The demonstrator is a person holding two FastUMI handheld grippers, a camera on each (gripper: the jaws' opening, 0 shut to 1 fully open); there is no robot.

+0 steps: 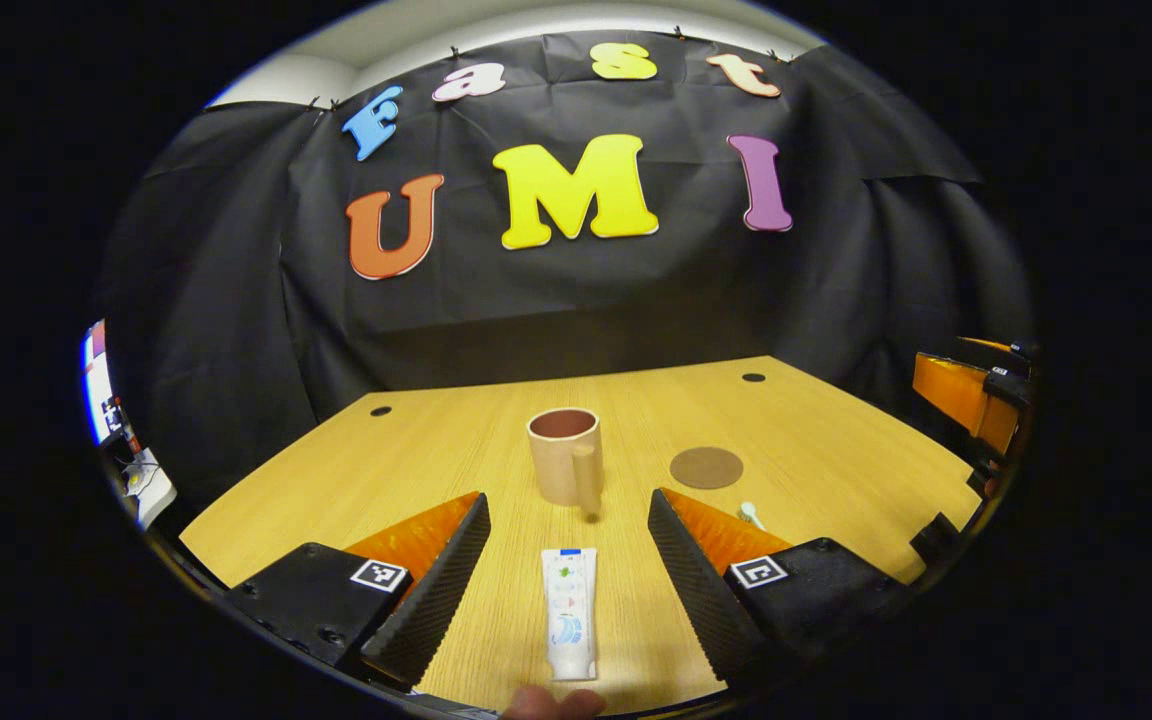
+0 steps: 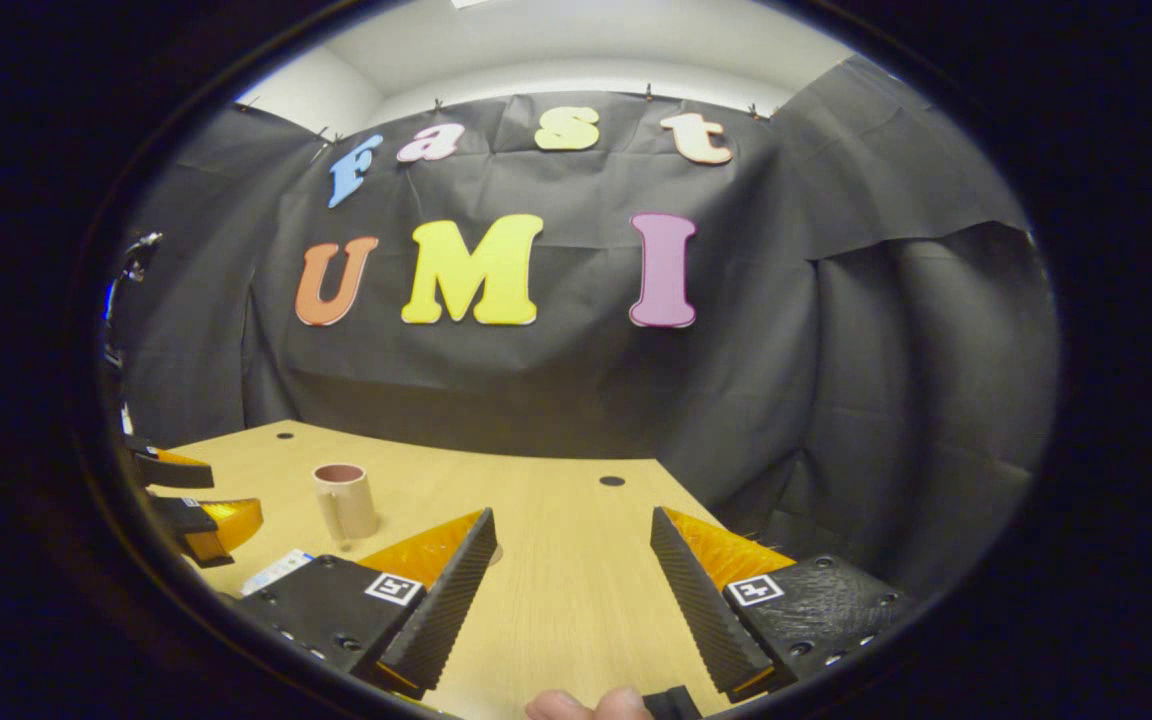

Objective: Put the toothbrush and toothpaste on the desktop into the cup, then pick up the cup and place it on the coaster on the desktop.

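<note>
The desktop (image 1: 496, 440) is a light wooden board with fine straight grain, and it has small round dark holes near its far edge. On it stands the cup (image 1: 564, 455), a smooth matte cylinder of pale beige colour with a reddish-brown inside; its thick rounded handle points toward the camera in the left gripper view. It stands upright and nothing is in it. To the right of the cup, a little apart, lies the coaster (image 1: 706, 467), a flat brown disc with a dull surface.

The toothpaste (image 1: 569, 612) is a flat white tube that lies on the desktop, lengthwise toward the cup, with small coloured prints in green, red and blue. The writing on it is too small to read. The toothbrush (image 1: 751, 514) shows just as a small pale tip on the wood, beside the right finger of the left gripper; the rest is hidden behind that finger.

The left gripper (image 1: 569, 560) is spread wide above the desktop. The toothpaste lies between its two ribbed fingers (image 1: 436, 590), but neither finger touches it. Each finger carries a small square black-and-white marker.

The right gripper (image 2: 571, 590) is spread wide too, and holds nothing; bare wood is between its ribbed fingers (image 2: 446, 595). In the right gripper view the cup (image 2: 345, 501) stands farther to the left, and the other gripper is at the left edge.
</note>
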